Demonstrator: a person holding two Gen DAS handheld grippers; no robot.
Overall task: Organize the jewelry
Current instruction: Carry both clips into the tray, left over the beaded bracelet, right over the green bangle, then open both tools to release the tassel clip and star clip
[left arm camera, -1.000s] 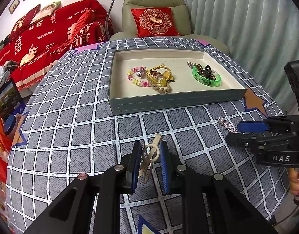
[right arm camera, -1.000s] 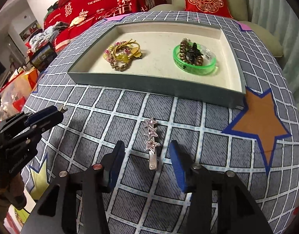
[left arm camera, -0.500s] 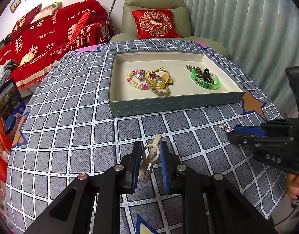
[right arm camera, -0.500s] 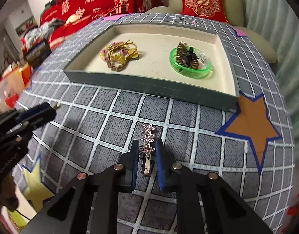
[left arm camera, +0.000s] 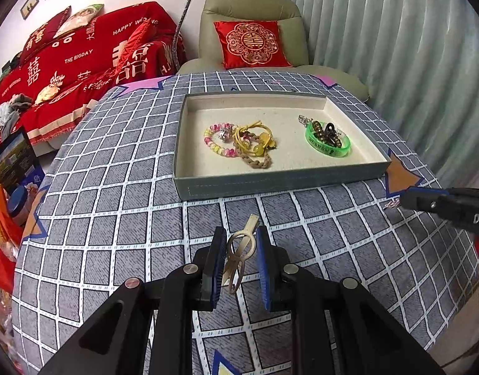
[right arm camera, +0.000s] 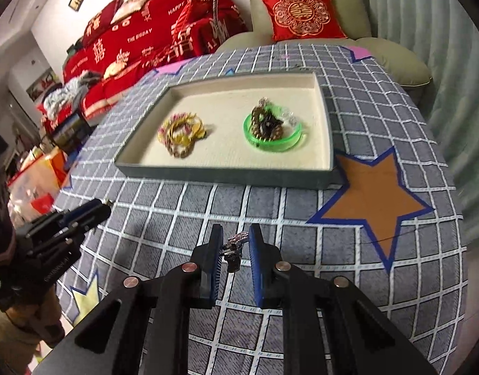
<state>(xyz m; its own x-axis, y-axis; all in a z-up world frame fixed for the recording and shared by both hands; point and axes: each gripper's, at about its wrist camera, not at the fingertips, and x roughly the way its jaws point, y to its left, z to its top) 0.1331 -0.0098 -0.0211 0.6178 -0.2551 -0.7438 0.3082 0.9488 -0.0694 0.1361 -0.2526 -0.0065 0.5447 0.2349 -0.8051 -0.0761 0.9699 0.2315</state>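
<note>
My left gripper (left arm camera: 239,251) is shut on a gold hair clip (left arm camera: 241,250) and holds it above the checked tablecloth, short of the tray. My right gripper (right arm camera: 234,250) is shut on a sparkly star hair clip (right arm camera: 234,245), lifted off the cloth. The grey tray (left arm camera: 270,182) with a cream lining lies ahead. It holds a pink bead bracelet (left arm camera: 214,140), yellow and braided hair ties (left arm camera: 255,147), and a green bangle (left arm camera: 328,145) with dark pieces inside. The tray also shows in the right wrist view (right arm camera: 227,173).
An orange star patch (right arm camera: 370,193) lies on the cloth right of the tray. A green armchair with a red cushion (left arm camera: 252,43) stands behind the table, a red-covered sofa (left arm camera: 77,62) to the left, curtains to the right. Bags and boxes sit on the floor at left.
My right gripper closed on the star clip and raised it off the cloth, tilting the view upward. My left gripper kept hold of the gold clip and rose slightly.
</note>
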